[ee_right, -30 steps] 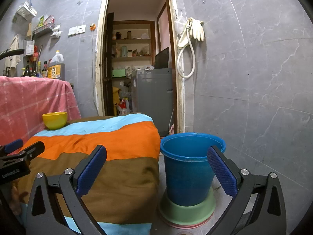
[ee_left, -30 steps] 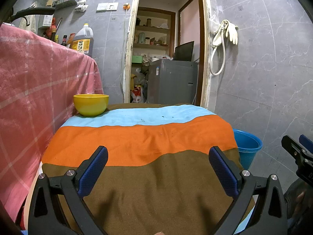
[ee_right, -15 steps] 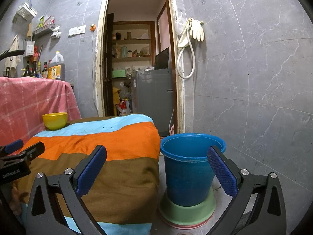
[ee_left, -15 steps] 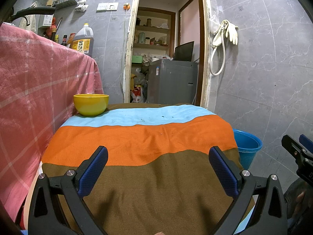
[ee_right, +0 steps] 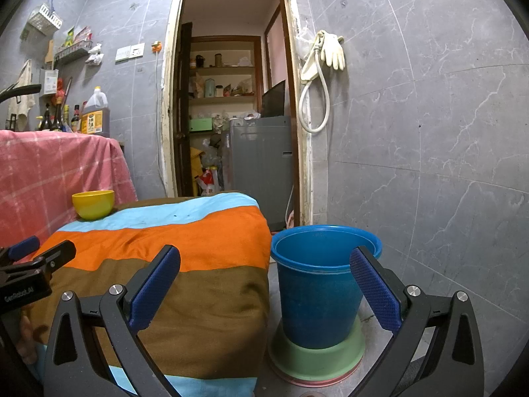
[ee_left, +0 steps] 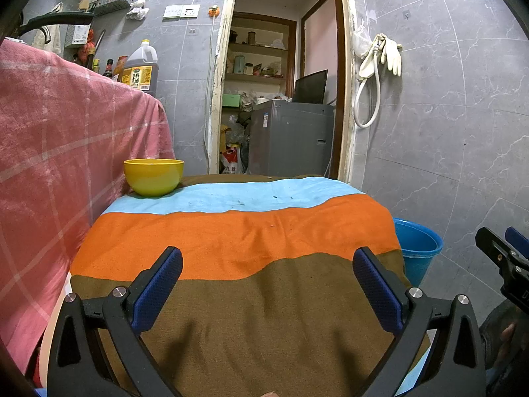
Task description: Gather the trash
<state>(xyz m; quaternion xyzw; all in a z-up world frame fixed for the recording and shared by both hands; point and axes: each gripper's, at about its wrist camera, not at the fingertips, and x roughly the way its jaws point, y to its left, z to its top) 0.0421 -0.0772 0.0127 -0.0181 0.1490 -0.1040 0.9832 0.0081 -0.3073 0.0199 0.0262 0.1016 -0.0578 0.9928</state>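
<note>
Both grippers wide apart and empty over a striped cloth, bin beside it

Left gripper (ee_left: pixel 267 281) hangs over the near brown band of the cloth (ee_left: pixel 231 235), its 2 blue pads spread wide with nothing between them. Right gripper (ee_right: pixel 264 284) is likewise spread and empty, looking past the cloth's right edge at the bin (ee_right: pixel 317 284). The bin is a blue bucket standing on the floor on a green base (ee_right: pixel 317 357), just beside the cloth's right edge; in the left view only its rim and part of its wall show past that edge. A yellow bowl (ee_left: pixel 153 177) sits at the far left corner of the cloth, on the light-blue band; its inside is hidden. No piece of trash large enough to grip is visible: only a few small dark specks (ee_left: pixel 274 197) lie on the light-blue band, too small to identify.

Step in hand, as judged: either the search for the next piece or the close of collection, since the cloth looks almost bare and neither gripper carries anything. The next move calls for a look at the far band and into the bowl; any speck there would need a low, flat approach and a fine pinch, then a carry right to the bin
</note>
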